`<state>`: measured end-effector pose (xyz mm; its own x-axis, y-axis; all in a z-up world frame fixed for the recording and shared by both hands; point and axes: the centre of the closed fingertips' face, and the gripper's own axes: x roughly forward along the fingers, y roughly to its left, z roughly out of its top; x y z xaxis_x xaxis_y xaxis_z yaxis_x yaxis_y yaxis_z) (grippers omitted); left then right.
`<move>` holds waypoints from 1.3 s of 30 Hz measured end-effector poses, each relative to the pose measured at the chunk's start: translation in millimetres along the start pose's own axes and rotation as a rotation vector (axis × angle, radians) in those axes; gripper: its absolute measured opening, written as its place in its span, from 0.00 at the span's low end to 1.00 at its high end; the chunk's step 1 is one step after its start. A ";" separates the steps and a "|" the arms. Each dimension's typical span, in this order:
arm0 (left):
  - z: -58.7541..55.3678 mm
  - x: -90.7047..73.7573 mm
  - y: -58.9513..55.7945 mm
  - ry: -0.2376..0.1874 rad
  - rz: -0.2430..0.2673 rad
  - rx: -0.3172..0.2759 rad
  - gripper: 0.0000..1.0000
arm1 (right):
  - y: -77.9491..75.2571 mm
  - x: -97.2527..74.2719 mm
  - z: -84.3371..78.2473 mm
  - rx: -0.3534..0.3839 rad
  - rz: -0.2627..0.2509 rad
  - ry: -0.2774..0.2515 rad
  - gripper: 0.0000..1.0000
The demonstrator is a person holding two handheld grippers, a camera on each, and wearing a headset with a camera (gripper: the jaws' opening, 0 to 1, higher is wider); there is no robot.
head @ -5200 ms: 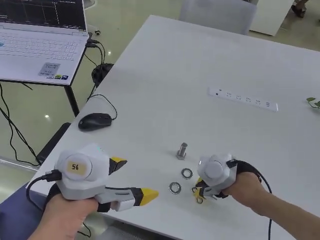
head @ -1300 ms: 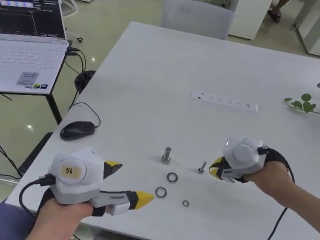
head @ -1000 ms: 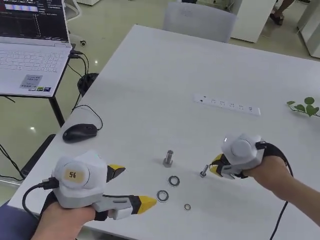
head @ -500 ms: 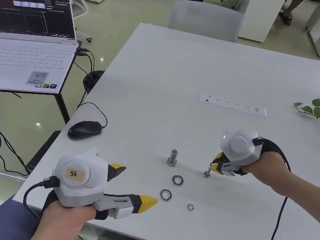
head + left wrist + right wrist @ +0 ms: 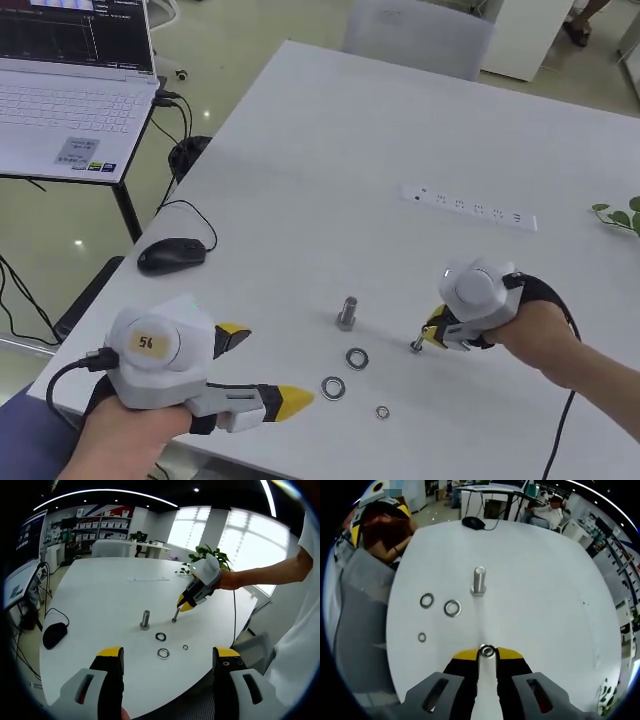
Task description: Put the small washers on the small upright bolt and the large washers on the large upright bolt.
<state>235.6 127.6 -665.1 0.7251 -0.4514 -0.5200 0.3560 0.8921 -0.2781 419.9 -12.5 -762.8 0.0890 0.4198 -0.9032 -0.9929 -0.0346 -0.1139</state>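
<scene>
The right gripper has its jaws closed on the small bolt, which stands on the table right of the large bolt. The left gripper hangs with jaws wide apart, nearer the person than the large bolt. Two large washers and a small washer lie flat just in front of the large bolt. They look thin, hard, light and slippery, so they are probably best pinched across the rim.

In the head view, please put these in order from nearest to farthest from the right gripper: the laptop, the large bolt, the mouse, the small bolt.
Counting from the right gripper:
1. small bolt, right at the jaw tips.
2. large bolt, a little to the left in the picture.
3. mouse, much farther left.
4. laptop, top left corner.
</scene>
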 end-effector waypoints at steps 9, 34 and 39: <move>-0.5 0.2 0.7 0.000 0.001 -0.004 0.72 | -0.2 1.9 0.1 0.000 0.005 0.006 0.14; -4.7 0.0 4.0 0.007 0.007 -0.012 0.72 | 1.9 26.2 -9.0 0.014 0.034 0.052 0.14; -6.4 -1.1 4.0 0.010 0.011 -0.018 0.72 | 3.4 35.1 -13.2 0.024 0.045 0.062 0.14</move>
<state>232.4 131.6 -670.8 0.7226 -0.4423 -0.5313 0.3377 0.8964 -0.2869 420.7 -9.8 -800.4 0.0480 0.3616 -0.9311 -0.9975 -0.0306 -0.0633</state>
